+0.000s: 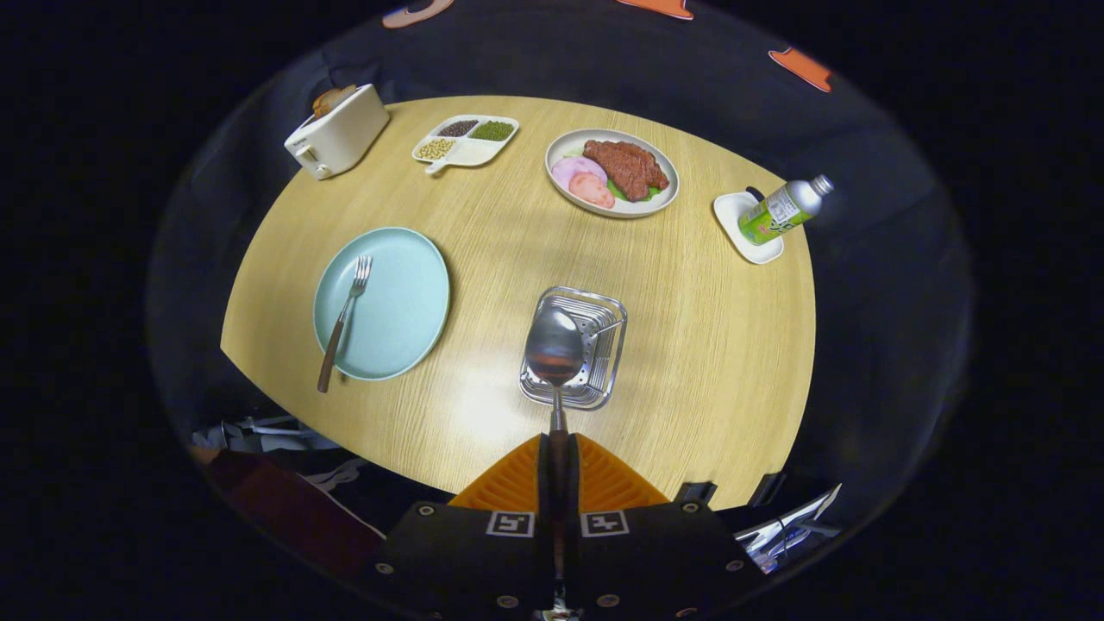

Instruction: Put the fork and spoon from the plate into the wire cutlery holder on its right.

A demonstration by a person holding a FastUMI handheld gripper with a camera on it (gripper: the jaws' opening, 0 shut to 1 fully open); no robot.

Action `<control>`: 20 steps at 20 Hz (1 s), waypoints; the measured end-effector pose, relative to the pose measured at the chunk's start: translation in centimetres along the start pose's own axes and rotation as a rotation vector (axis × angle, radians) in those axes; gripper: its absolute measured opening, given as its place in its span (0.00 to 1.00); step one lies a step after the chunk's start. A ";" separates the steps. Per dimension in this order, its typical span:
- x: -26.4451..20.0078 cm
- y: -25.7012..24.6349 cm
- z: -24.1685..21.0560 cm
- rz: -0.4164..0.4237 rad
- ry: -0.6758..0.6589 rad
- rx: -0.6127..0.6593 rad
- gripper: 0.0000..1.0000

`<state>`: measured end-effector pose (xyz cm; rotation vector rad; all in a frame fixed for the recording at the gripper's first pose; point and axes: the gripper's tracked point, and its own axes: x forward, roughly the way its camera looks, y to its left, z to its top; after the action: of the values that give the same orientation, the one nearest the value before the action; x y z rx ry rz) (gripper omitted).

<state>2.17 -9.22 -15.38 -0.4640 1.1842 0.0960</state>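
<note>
Both fingers (558,448) clamp spoon (555,347) handle | bowl ahead, over wire holder (604,345) | fork (345,321) on plate (405,293)

no word, brand or number can be read anywhere. a printed label is carried by the bottle (783,210), which lies tilted on a small white dish (743,231) at the far right of the desk (483,259), but its print is too small and blurred to be made out. two square black-and-white coded markers (510,523) are borne on the black body of the claw (558,466), one on each side of the spoon (555,362) handle pressed between the orange fingers (517,479); only patterns are shown, no letters.
</note>
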 end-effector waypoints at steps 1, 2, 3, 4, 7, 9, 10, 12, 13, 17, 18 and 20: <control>0.4 0.0 0.3 0.007 0.023 -0.003 0.05; 0.9 0.2 0.5 0.023 0.045 -0.001 0.05; 1.3 0.0 0.7 0.024 0.068 -0.008 0.05; 1.7 -0.3 0.8 0.023 0.092 -0.020 0.05; 2.8 -0.8 1.3 0.006 0.150 -0.051 0.05; 3.7 -0.8 1.5 0.002 0.182 -0.069 0.05; 4.0 -0.9 1.5 -0.001 0.195 -0.080 0.05; 4.7 -1.0 1.6 -0.007 0.215 -0.096 0.05; 5.0 -0.9 1.8 -0.008 0.223 -0.098 0.05; 5.6 -0.5 2.3 0.011 0.225 -0.093 0.05; 5.5 -0.5 2.5 0.012 0.215 -0.082 0.06; 5.3 -0.7 2.4 0.003 0.208 -0.070 0.10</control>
<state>6.49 -9.82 -19.27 -0.5430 1.3891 0.0935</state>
